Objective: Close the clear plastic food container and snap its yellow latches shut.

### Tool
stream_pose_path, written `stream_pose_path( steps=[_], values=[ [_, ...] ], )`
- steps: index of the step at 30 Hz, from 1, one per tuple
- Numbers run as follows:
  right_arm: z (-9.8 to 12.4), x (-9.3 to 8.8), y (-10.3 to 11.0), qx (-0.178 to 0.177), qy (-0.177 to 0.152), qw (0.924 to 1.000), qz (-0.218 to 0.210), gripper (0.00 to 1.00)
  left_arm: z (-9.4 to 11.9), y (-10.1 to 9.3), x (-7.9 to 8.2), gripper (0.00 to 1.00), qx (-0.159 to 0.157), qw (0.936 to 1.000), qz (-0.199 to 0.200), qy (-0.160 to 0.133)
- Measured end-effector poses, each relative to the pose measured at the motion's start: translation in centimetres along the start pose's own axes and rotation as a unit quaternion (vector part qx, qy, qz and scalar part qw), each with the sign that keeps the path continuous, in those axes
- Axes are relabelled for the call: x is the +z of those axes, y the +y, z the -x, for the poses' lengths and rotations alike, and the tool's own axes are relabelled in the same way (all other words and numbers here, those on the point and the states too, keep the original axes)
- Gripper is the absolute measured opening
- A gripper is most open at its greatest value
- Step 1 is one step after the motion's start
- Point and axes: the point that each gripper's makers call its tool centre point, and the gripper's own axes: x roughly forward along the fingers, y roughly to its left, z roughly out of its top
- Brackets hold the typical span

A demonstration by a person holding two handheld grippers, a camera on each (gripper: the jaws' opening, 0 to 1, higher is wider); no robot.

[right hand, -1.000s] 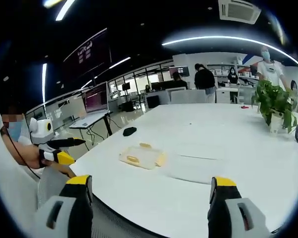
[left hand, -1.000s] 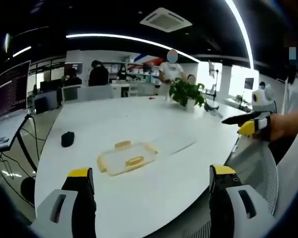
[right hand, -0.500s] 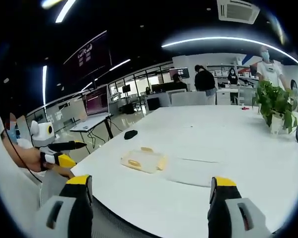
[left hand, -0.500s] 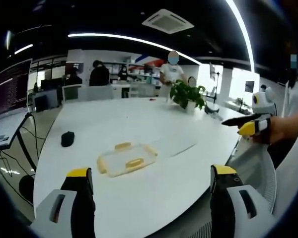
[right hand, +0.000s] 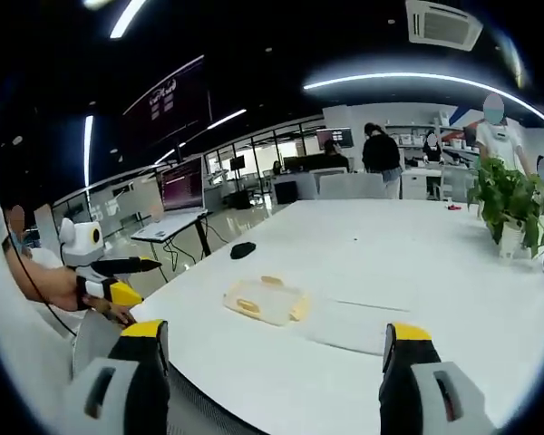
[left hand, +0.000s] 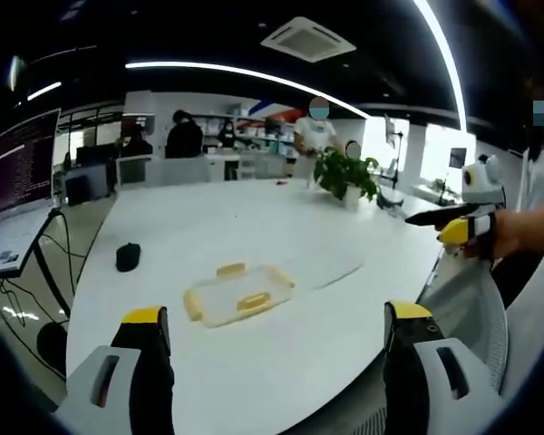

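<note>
You hold both the left gripper (left hand: 270,328) and right gripper (right hand: 270,343) spread, well short of the clear food container (left hand: 238,294) on the white worktop (left hand: 254,227).

No legible text: lines on monitor (left hand: 18,168) at left and wall display (right hand: 168,89) overhead too blurred to read.
</note>
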Motion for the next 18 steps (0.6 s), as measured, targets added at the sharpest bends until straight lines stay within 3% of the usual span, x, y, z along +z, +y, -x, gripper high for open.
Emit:
stream_pose_path(
  steps=[18],
  values=[
    [-1.5, 0.9, 0.0, 0.012, 0.000, 0.9999, 0.008, 0.99, -0.9, 0.5, 1.0, 0.93, -0.021, 0.9997, -0.015, 0.004]
  ],
)
